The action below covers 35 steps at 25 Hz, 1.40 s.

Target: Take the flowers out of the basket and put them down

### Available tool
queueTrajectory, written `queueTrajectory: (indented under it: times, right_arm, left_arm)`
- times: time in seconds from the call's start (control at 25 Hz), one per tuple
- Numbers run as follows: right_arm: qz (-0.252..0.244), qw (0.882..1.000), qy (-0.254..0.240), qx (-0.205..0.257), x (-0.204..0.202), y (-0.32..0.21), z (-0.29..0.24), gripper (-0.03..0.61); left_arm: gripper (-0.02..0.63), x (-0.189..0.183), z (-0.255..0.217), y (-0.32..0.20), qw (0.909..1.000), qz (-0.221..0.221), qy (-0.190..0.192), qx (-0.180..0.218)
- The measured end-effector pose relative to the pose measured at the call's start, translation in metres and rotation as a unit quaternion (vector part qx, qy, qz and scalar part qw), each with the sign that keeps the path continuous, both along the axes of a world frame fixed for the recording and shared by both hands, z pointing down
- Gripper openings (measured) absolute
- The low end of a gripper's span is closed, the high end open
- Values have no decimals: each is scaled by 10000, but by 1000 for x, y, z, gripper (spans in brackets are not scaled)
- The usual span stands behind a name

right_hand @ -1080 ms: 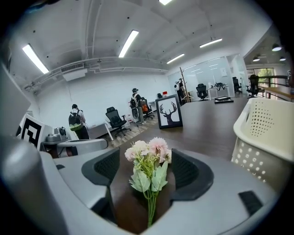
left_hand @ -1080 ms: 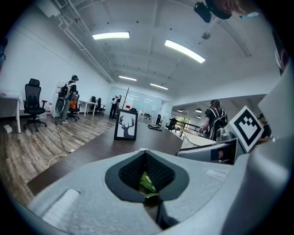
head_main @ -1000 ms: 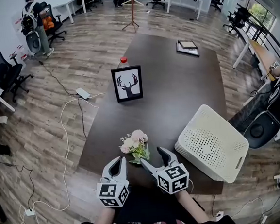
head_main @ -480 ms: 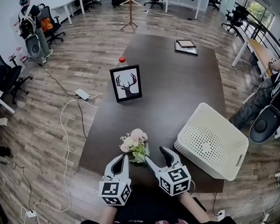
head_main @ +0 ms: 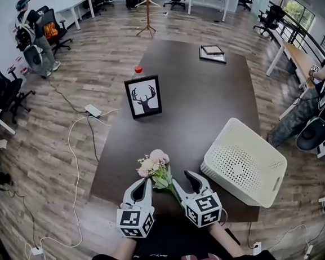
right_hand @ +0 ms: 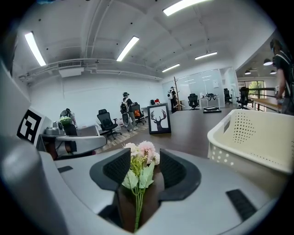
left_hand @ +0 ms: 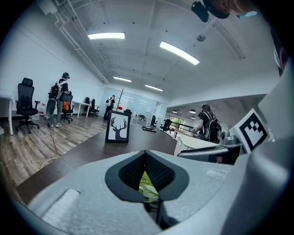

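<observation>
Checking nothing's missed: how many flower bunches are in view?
1: the flower bunch lies near the table's front edge, left of the white basket, whose inside is hidden.

A long dark brown table (head_main: 204, 94) runs from the lower centre of the head view to the upper right. A black-framed deer picture (head_main: 143, 97) stands upright at its left side, with a red-capped bottle (head_main: 138, 70) just behind. A flat dark stack (head_main: 212, 52) lies at the far end. A white perforated plastic basket (head_main: 244, 162) sits at the lower right, and a small bunch of pink and cream flowers (head_main: 153, 164) lies by the near edge.
</observation>
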State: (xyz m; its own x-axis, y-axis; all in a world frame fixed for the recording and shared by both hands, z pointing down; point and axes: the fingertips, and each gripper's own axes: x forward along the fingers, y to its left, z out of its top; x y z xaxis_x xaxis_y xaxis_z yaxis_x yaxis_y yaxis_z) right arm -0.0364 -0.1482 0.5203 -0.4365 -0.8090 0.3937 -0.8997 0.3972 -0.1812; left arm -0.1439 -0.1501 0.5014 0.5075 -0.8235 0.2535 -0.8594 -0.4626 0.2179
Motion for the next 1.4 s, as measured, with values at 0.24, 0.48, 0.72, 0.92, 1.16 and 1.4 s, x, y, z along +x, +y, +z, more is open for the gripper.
queueTrajectory:
  times: [0.24, 0.48, 0.72, 0.92, 1.16, 1.4]
  right_arm:
    - [41, 10000, 11, 37, 0, 0, 0, 155]
    - [212, 9997, -37, 117, 6, -2, -3, 109]
    - [360, 9991, 55, 234, 12, -2, -4, 48]
    - [403, 9989, 69, 220, 13, -2, -3, 32]
    - [369, 9992, 46, 159, 9, 0, -1, 6]
    - [391, 9991, 77, 119, 10, 0, 2, 6]
  left_arm:
    - [9, 2, 0, -1, 10000, 22, -15, 21]
    - [9, 3, 0, -3, 10000, 53, -25, 17]
    - [9, 5, 1, -4, 9999, 109, -6, 17]
    - [9, 4, 0, -5, 9999, 107, -10, 39]
    - [9, 1, -2, -4, 9999, 91, -20, 76]
    - [9, -1, -1, -4, 9999, 71, -25, 89]
